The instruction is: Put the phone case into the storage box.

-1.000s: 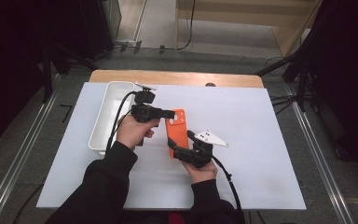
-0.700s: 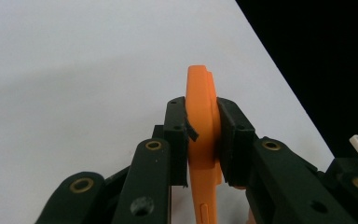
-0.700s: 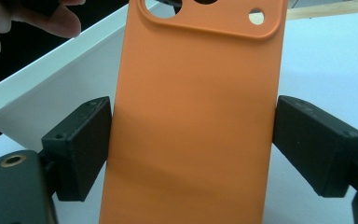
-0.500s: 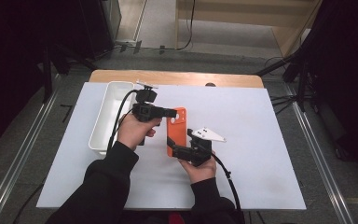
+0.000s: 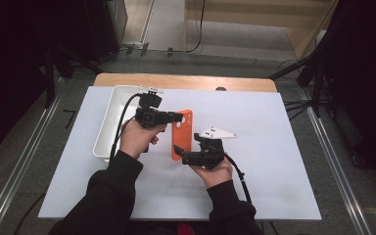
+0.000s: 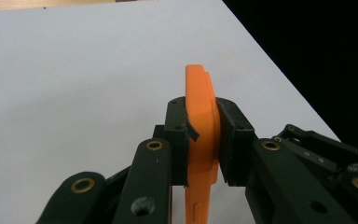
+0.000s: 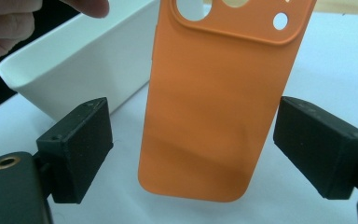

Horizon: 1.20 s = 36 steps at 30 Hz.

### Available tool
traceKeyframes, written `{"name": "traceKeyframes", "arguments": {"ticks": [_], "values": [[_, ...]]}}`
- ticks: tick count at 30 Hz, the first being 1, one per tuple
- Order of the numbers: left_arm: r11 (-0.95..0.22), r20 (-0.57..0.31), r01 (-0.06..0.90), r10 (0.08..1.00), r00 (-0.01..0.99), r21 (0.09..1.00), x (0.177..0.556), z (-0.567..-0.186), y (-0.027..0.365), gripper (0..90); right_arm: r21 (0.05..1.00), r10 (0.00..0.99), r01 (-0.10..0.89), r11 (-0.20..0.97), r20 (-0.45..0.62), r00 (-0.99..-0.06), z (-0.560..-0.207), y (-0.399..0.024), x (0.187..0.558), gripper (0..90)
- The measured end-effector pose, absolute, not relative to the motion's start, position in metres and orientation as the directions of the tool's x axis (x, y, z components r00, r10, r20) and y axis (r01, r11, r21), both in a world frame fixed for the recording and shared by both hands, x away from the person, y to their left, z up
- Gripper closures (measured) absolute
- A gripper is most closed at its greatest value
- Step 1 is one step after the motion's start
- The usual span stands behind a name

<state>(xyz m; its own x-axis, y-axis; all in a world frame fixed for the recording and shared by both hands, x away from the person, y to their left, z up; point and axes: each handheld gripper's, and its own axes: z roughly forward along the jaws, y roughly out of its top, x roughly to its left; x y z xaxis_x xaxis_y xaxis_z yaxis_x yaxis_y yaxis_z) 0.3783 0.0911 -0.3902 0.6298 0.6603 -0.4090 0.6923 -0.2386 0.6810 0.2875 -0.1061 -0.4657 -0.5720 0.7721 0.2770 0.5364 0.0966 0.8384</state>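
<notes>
An orange phone case [image 5: 183,133] hangs above the white table sheet [image 5: 274,147], camera holes at its far end. My left gripper [image 5: 178,117] is shut on that upper end; in the left gripper view the case [image 6: 200,107] stands edge-on, and both pads of the left gripper [image 6: 203,135] press on it. My right gripper [image 5: 180,152] is at the case's lower end. In the right gripper view the case [image 7: 219,102] hangs between the widely spread jaws of the right gripper [image 7: 200,144]. Neither pad touches it, so the gripper is open.
A white rectangular tray [image 5: 108,122] stands on the sheet just left of my left hand; its wall [image 7: 84,60] also appears in the right gripper view. A wooden table edge [image 5: 186,81] runs along the back. Metal rails flank the table.
My right gripper has risen a little at the case's lower end. The left gripper and the case have stayed in place.
</notes>
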Motion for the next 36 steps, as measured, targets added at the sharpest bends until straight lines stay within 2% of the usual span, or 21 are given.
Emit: {"name": "traceKeyframes", "arguments": {"ticks": [4, 12, 15, 19, 30, 36], "values": [[-0.258, -0.394, 0.682, 0.656, 0.644, 0.685, 0.38, -0.389, 0.096, 76.1, 0.807, 0.766, 0.576, 0.132, 0.286, -0.576, -0.461, -0.106, 0.294, 11.6], [-0.284, -0.383, 0.667, 0.639, 0.667, 0.689, 0.38, -0.387, 0.104, 76.1, 0.784, 0.745, 0.591, 0.19, 0.277, -0.607, -0.453, -0.114, 0.297, 12.0], [-0.296, -0.374, 0.657, 0.632, 0.679, 0.693, 0.381, -0.386, 0.105, 76.1, 0.787, 0.748, 0.575, 0.223, 0.241, -0.619, -0.452, -0.116, 0.296, 12.1], [-0.32, -0.363, 0.638, 0.609, 0.705, 0.701, 0.38, -0.385, 0.105, 76.1, 0.773, 0.721, 0.592, 0.228, 0.275, -0.636, -0.453, -0.118, 0.297, 12.1], [-0.405, -0.314, 0.595, 0.574, 0.756, 0.694, 0.372, -0.386, 0.102, 76.0, 0.743, 0.66, 0.589, 0.318, 0.272, -0.7, -0.445, -0.127, 0.302, 13.0], [-0.412, -0.31, 0.564, 0.536, 0.785, 0.715, 0.364, -0.38, 0.102, 76.1, 0.741, 0.63, 0.581, 0.336, 0.281, -0.724, -0.443, -0.137, 0.305, 13.0]]}}
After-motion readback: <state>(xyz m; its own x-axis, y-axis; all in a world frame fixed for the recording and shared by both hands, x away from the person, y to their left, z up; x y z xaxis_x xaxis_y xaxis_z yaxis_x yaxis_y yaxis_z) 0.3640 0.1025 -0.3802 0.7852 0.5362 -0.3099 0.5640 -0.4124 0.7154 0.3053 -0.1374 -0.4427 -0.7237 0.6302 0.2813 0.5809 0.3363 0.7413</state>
